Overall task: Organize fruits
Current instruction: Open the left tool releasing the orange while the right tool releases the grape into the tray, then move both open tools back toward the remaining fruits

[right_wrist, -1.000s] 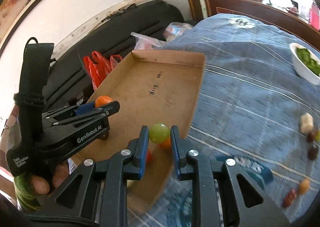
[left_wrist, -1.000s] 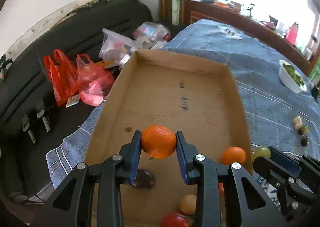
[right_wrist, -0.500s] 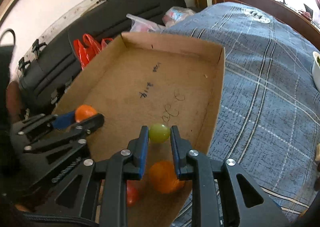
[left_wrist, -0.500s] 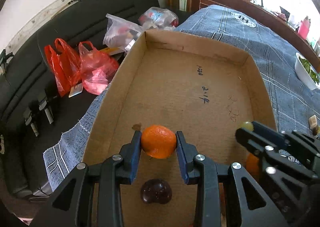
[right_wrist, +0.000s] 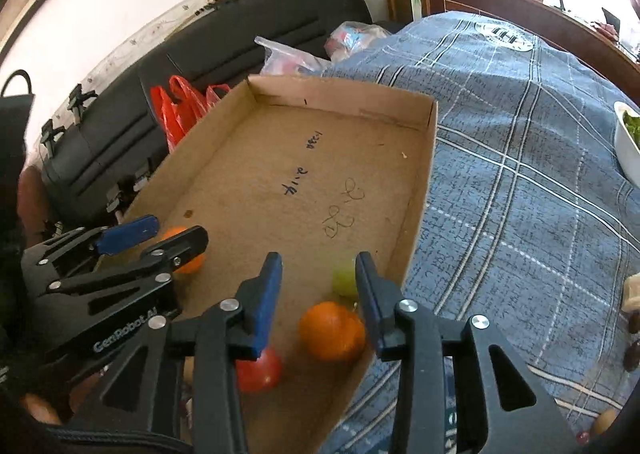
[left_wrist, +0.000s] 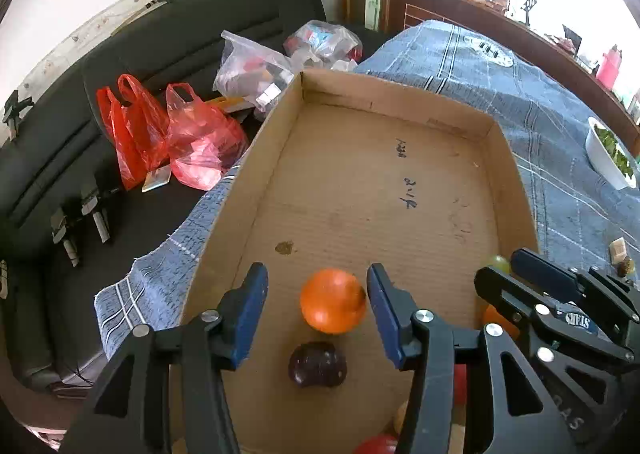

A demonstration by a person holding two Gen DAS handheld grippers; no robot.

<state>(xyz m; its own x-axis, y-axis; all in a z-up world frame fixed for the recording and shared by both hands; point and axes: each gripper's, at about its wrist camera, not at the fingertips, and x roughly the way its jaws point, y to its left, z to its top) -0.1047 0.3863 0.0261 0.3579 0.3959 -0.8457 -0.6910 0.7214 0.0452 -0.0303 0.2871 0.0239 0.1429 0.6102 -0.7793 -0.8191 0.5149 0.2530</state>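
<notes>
A cardboard box (left_wrist: 392, 94) (right_wrist: 340, 90) lies on a blue checked cloth. My left gripper (left_wrist: 315, 286) is open over the box's near end. An orange (left_wrist: 333, 300) rests free on the box floor between its fingers, with a dark plum (left_wrist: 318, 364) just behind. My right gripper (right_wrist: 319, 270) is also open, by the box's right wall. A green fruit (right_wrist: 345, 281) lies loose beside its right finger. A second orange (right_wrist: 332, 330) and a red fruit (right_wrist: 260, 368) sit below it. In the right wrist view the left gripper (right_wrist: 160, 234) partly hides the first orange (right_wrist: 192, 264).
Red plastic bags (left_wrist: 152, 134) and clear bags (left_wrist: 256, 74) lie on a black sofa left of the box. A white bowl of greens (left_wrist: 608, 158) (right_wrist: 628, 142) stands at the far right. Small food pieces (right_wrist: 634, 290) dot the cloth on the right.
Both grippers have opened. The left let go of the orange and the right let go of the green fruit; both fruits now lie on the box floor.
</notes>
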